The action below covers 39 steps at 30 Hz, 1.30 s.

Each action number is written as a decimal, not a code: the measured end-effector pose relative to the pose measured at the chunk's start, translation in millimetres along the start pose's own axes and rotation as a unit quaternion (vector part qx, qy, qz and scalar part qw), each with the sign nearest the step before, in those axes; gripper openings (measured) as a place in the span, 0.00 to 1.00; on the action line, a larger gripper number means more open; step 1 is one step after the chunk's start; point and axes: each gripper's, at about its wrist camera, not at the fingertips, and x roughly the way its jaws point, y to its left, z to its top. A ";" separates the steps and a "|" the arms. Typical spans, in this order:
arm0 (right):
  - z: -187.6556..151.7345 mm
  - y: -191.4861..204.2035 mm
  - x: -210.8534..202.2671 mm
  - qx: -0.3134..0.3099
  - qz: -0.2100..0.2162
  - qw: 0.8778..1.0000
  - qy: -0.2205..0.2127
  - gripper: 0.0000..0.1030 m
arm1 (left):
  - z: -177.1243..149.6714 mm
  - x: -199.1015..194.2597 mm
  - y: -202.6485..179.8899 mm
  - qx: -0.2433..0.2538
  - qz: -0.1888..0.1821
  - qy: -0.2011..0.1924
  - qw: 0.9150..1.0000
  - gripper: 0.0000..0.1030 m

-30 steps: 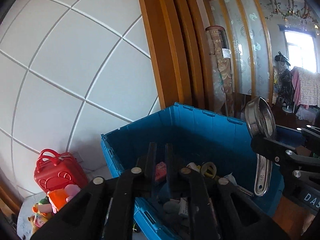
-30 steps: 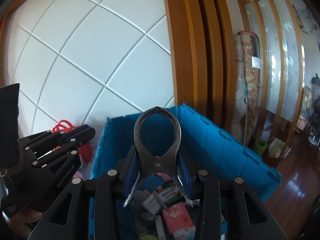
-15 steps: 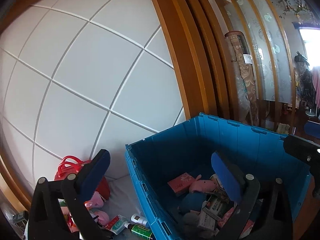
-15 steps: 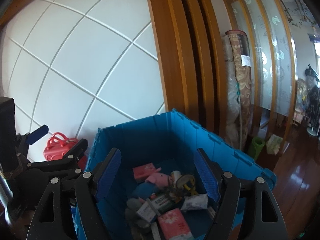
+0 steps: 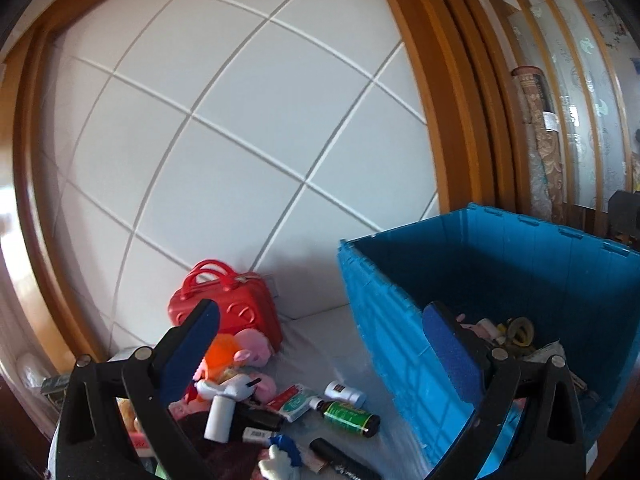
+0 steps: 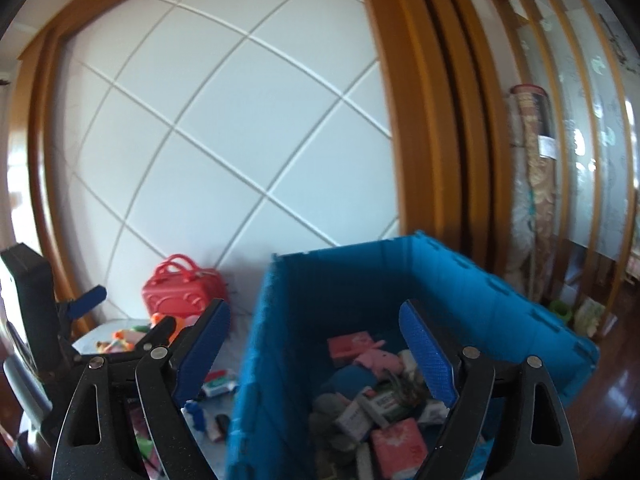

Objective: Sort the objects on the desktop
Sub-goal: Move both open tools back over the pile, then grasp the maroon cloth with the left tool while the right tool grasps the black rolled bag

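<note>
A blue plastic crate (image 5: pixel 400 344) (image 6: pixel 276 360) stands on the right of the desk and holds several small things, among them a pink plush pig (image 6: pixel 380 360) and a pink box (image 6: pixel 400 448). My left gripper (image 5: pixel 320 344) is open and empty, above the desk left of the crate. My right gripper (image 6: pixel 316 348) is open and empty, over the crate's left wall. Loose items lie on the desk: a green bottle (image 5: pixel 348 416), a small white bottle (image 5: pixel 344 392), a white tube (image 5: pixel 220 416), plush toys (image 5: pixel 252 344).
A red toy suitcase (image 5: pixel 232 308) (image 6: pixel 180 292) stands against the white panelled wall. A wooden frame (image 5: pixel 452 120) rises behind the crate. A black marker (image 5: pixel 344 460) lies near the front. The left gripper's body (image 6: pixel 36 320) shows at the right wrist view's left edge.
Both grippers opened. The right one let go of the metal clamp, the left one of what it held. Both views then swung left from the crate toward the desk's loose items.
</note>
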 end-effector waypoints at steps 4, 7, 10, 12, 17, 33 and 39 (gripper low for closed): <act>-9.4 35.7 13.6 -0.019 0.036 0.999 0.004 0.85 | -32.7 -6.0 55.1 -0.028 0.045 0.017 0.998 1.00; -15.8 60.6 22.4 -0.030 0.056 0.998 0.014 0.85 | -55.8 -13.8 95.3 -0.039 0.070 0.024 0.996 1.00; -21.3 84.5 28.3 -0.041 0.070 0.996 0.026 0.85 | -76.1 -19.1 129.7 -0.045 0.092 0.031 0.994 1.00; -25.3 98.9 31.5 -0.047 0.078 0.995 0.031 0.86 | -87.9 -20.4 153.9 -0.053 0.099 0.040 0.993 1.00; -43.8 134.7 48.7 -0.058 0.102 0.992 0.055 0.86 | -112.7 -19.3 203.6 -0.055 0.106 0.054 0.991 1.00; -167.3 197.3 146.5 -0.082 0.061 0.975 0.198 0.86 | -212.4 39.6 274.0 -0.019 -0.001 0.142 0.990 1.00; -229.4 183.6 197.4 -0.087 0.062 0.954 0.279 0.80 | -250.5 76.3 262.7 -0.022 -0.043 0.190 0.981 1.00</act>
